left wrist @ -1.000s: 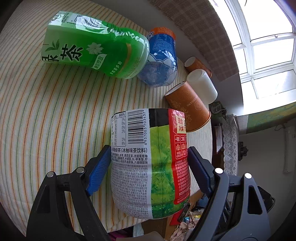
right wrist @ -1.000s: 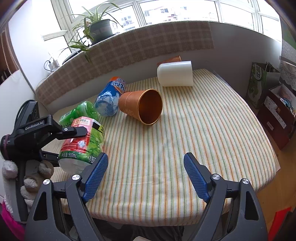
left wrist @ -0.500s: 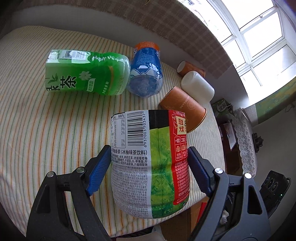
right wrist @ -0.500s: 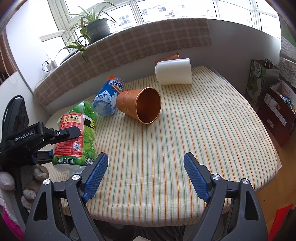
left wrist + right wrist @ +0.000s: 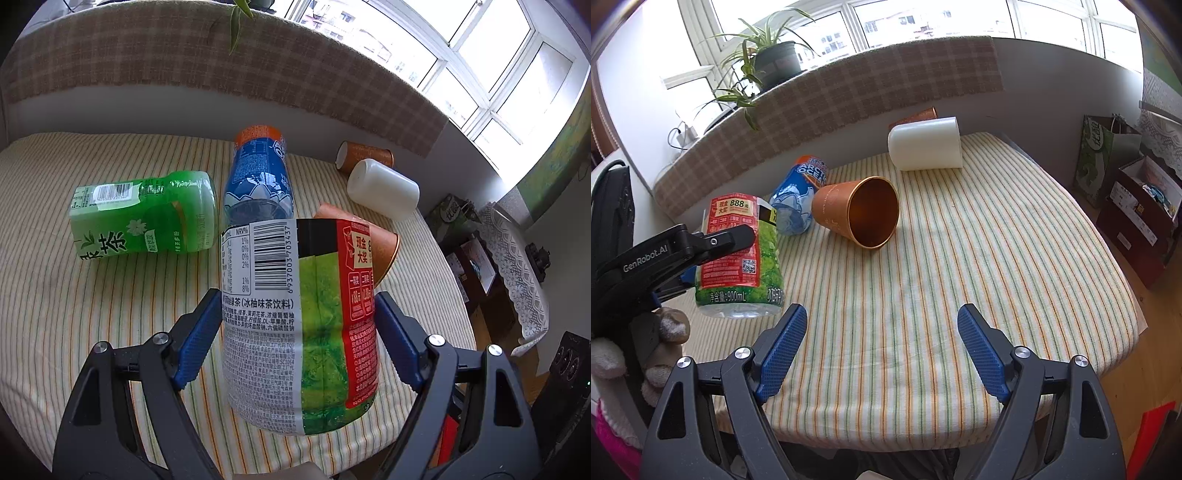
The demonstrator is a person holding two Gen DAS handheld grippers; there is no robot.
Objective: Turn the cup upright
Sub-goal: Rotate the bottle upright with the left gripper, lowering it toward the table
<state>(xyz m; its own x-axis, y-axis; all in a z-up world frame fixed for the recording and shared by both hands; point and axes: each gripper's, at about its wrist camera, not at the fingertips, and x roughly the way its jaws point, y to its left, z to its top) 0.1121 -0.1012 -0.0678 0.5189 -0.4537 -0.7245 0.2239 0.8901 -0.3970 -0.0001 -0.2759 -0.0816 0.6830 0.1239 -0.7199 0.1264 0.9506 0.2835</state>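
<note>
My left gripper (image 5: 297, 332) is shut on a cut-off green tea bottle cup with a red and green label (image 5: 299, 325), held nearly upright just above the striped table's left edge; it also shows in the right wrist view (image 5: 740, 254). My right gripper (image 5: 882, 347) is open and empty above the table's near edge. An orange cup (image 5: 857, 212) lies on its side mid-table, mouth toward me. A white cup (image 5: 925, 147) lies on its side at the back, with another orange cup (image 5: 916, 116) behind it.
A blue bottle cup (image 5: 798, 194) lies beside the orange cup. A green bottle cup (image 5: 144, 218) lies on its side to the left in the left wrist view. The striped tablecloth (image 5: 979, 258) ends near boxes and a bag (image 5: 1104, 155) at right.
My left gripper has tilted the held bottle cup from leaning sideways to nearly upright, and its view swung up toward the window wall. My right gripper has stayed almost still.
</note>
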